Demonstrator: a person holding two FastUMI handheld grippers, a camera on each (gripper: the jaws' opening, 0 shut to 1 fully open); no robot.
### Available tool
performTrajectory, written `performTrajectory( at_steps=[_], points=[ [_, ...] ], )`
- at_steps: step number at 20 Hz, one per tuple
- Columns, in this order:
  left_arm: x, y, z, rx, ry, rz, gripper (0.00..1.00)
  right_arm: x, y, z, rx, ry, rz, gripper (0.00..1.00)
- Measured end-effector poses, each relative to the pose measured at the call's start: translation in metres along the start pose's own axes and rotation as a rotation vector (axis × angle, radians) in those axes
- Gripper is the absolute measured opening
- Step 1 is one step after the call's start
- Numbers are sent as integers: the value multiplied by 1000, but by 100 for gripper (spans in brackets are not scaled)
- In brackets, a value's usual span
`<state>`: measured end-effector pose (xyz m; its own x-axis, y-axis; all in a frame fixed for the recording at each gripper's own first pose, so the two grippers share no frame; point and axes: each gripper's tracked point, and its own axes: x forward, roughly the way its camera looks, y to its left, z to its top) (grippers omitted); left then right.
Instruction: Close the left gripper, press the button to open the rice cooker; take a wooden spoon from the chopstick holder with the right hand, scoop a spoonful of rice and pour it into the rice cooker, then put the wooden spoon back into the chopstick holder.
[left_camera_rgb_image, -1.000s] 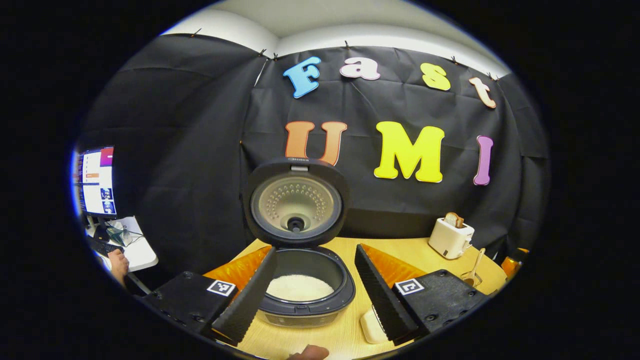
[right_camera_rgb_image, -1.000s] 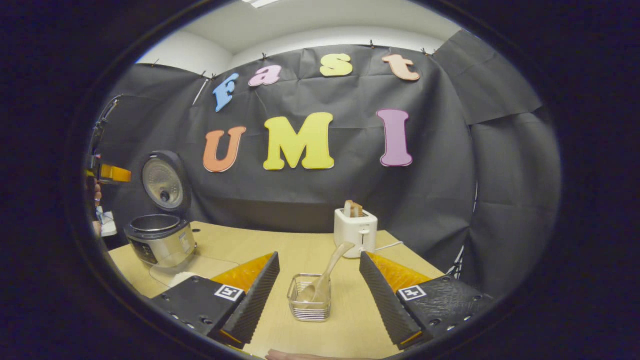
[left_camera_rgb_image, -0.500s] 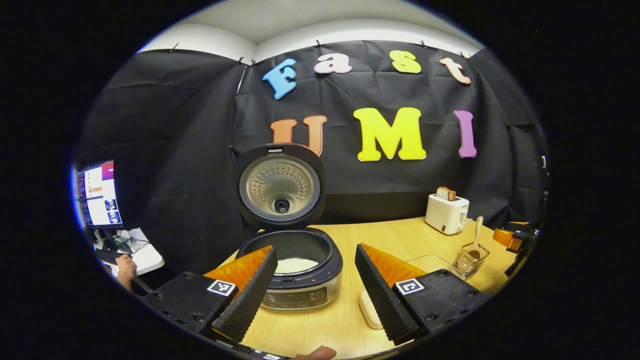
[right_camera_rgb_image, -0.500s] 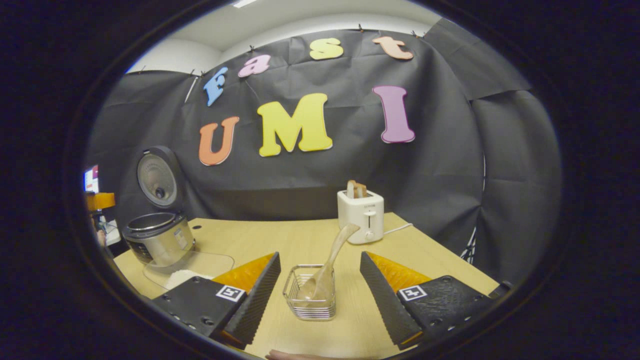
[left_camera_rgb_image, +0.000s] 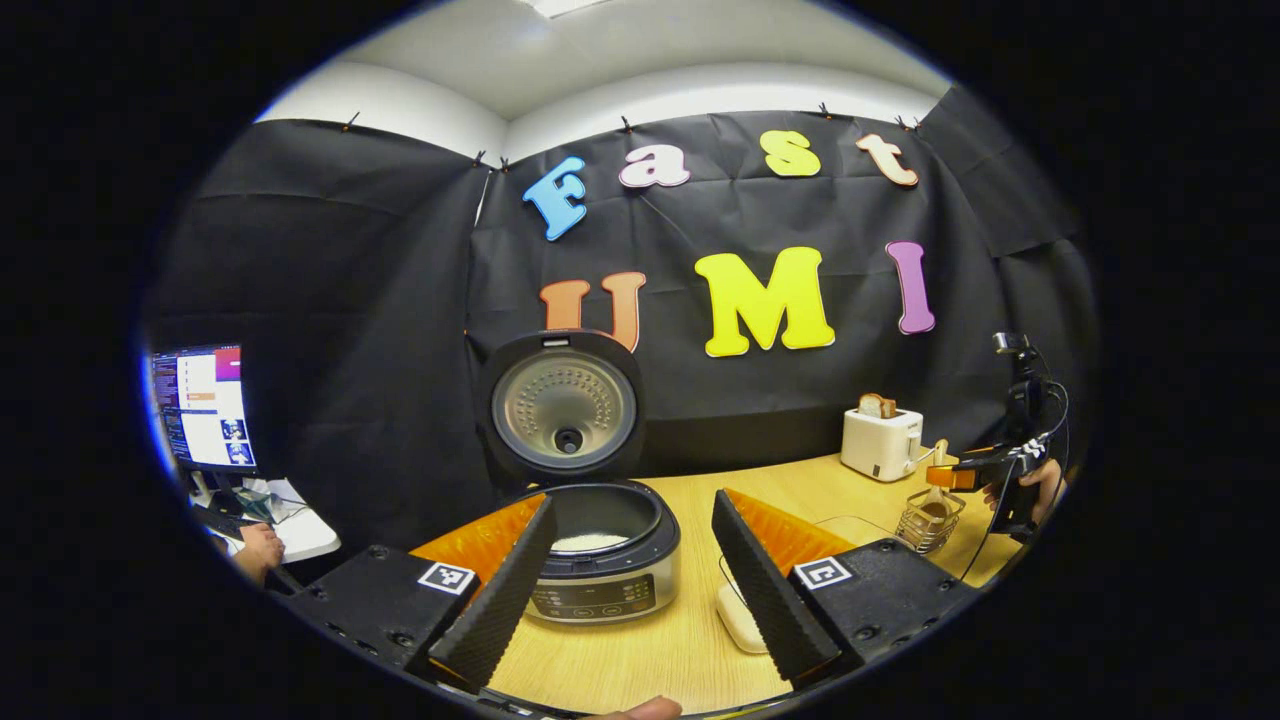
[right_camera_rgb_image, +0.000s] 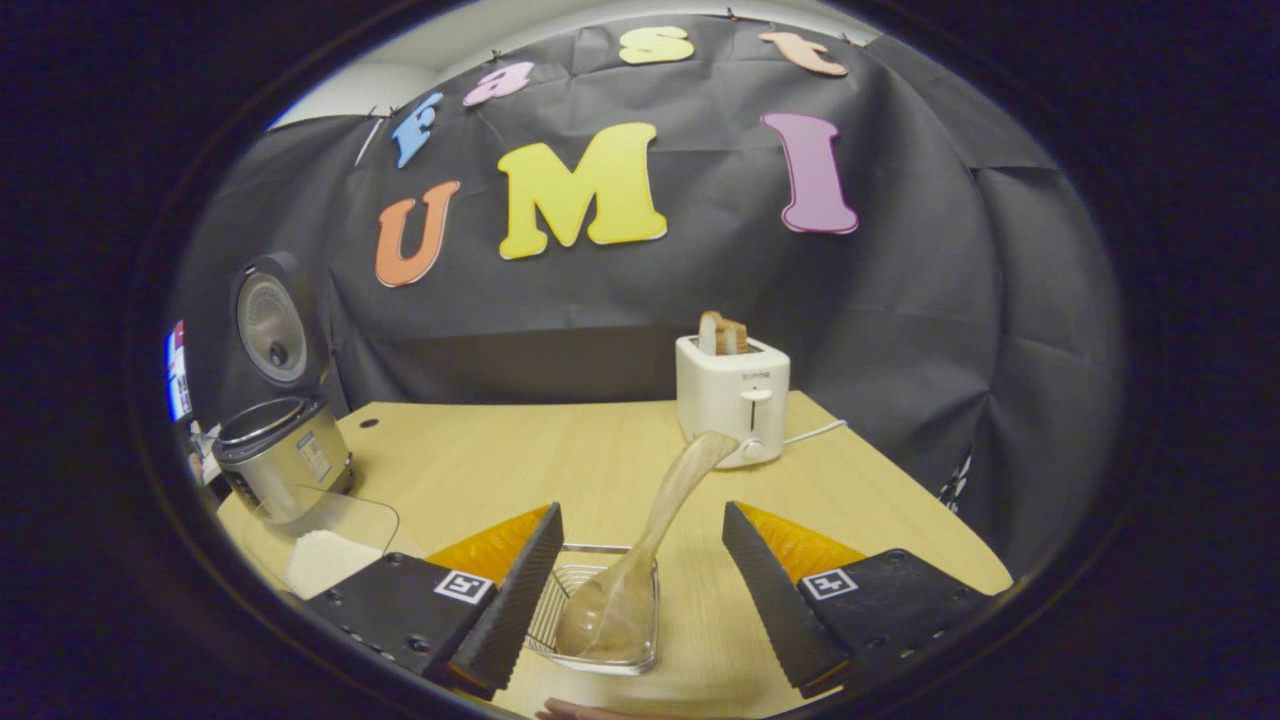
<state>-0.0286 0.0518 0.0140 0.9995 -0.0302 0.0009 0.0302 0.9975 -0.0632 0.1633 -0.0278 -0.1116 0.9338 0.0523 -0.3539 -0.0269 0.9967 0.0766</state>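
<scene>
In the right gripper view, the right gripper (right_camera_rgb_image: 640, 590) sits at the bottom centre of the frame with its two fingers spread wide and nothing between them. Just beyond, in the lower middle, stands the chopstick holder (right_camera_rgb_image: 600, 660), a small wire basket on the wooden table (right_camera_rgb_image: 500, 470). A wooden spoon (right_camera_rgb_image: 650, 545) rests in it, bowl down, with the handle leaning up and to the right toward a white toaster (right_camera_rgb_image: 732, 398) in the centre. At the lower left lies a clear tray holding a heap of rice (right_camera_rgb_image: 322, 558). Behind it, at the left edge, is the rice cooker (right_camera_rgb_image: 283, 465), its lid standing open.

In the left gripper view, the left gripper (left_camera_rgb_image: 630, 580) is at the bottom centre, its fingers also spread and empty. The rice cooker (left_camera_rgb_image: 600, 550) lies between and beyond them, lid raised, with white rice visible in the pot. At the right edge, a hand (left_camera_rgb_image: 1040, 482) holds the other gripper near the wire basket.

The lid appears already open, so the step in hand seems to be picking up the spoon. To do it well, the right gripper would best move forward until the slanted handle sits squarely between both fingers, above the basket rim. The fingers should line up across the handle before closing, so the spoon does not twist. Lifting along the handle's lean should keep the bowl from catching the wires or tipping the light basket.
</scene>
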Motion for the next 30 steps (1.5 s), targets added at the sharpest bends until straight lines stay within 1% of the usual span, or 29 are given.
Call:
performTrajectory(
  at_steps=[1,3,4,5,7,9,10,11,12,13,14,16,18,19,20,21,23,24,25,26,30],
  points=[
    [0,2,-1,-5,0,1,95,8,0,1,3,18,1,96],
    [1,8,-6,-25,18,6,95,24,-4,-5,36,71,-10,96],
    [0,11,-7,-33,24,13,100,31,-3,-5,57,95,2,96],
    [0,15,-7,-44,24,21,100,36,-4,-4,74,109,7,96],
    [2,25,-8,-75,25,37,99,49,-19,-9,117,153,-25,96],
    [4,33,-10,-114,30,54,100,63,-20,-13,159,206,-14,96],
    [4,36,-12,-129,34,58,100,68,-18,-16,176,222,-4,94],
    [4,37,-12,-139,38,59,100,73,-15,-15,192,226,7,94],
    [5,36,-13,-142,40,59,100,77,-15,-14,207,222,4,91],
    [6,35,-13,-140,42,59,100,79,-16,-15,224,228,-8,80],
    [6,33,-13,-135,41,56,100,79,-15,-15,237,238,-6,67],
    [8,28,-15,-122,48,46,100,82,-13,-20,252,269,-11,40],
    [9,24,-15,-116,48,40,99,84,-8,-26,293,310,10,23],
    [10,21,-16,-115,50,32,99,84,-8,-27,302,328,10,18],
    [10,18,-16,-113,51,24,99,82,-5,-26,302,332,14,19],
    [10,16,-16,-109,52,20,99,81,-5,-24,282,322,6,16],
    [11,18,-15,-102,50,23,100,71,0,-13,224,283,5,15],
    [10,18,-17,-103,52,24,99,64,1,-7,199,269,-9,15],
    [10,19,-17,-106,54,24,99,56,3,-1,174,250,-15,11],
    [10,18,-17,-110,54,24,100,50,6,4,153,234,-24,12],
    [7,19,-14,-122,45,17,100,20,21,44,57,145,-38,11]
  ],
)
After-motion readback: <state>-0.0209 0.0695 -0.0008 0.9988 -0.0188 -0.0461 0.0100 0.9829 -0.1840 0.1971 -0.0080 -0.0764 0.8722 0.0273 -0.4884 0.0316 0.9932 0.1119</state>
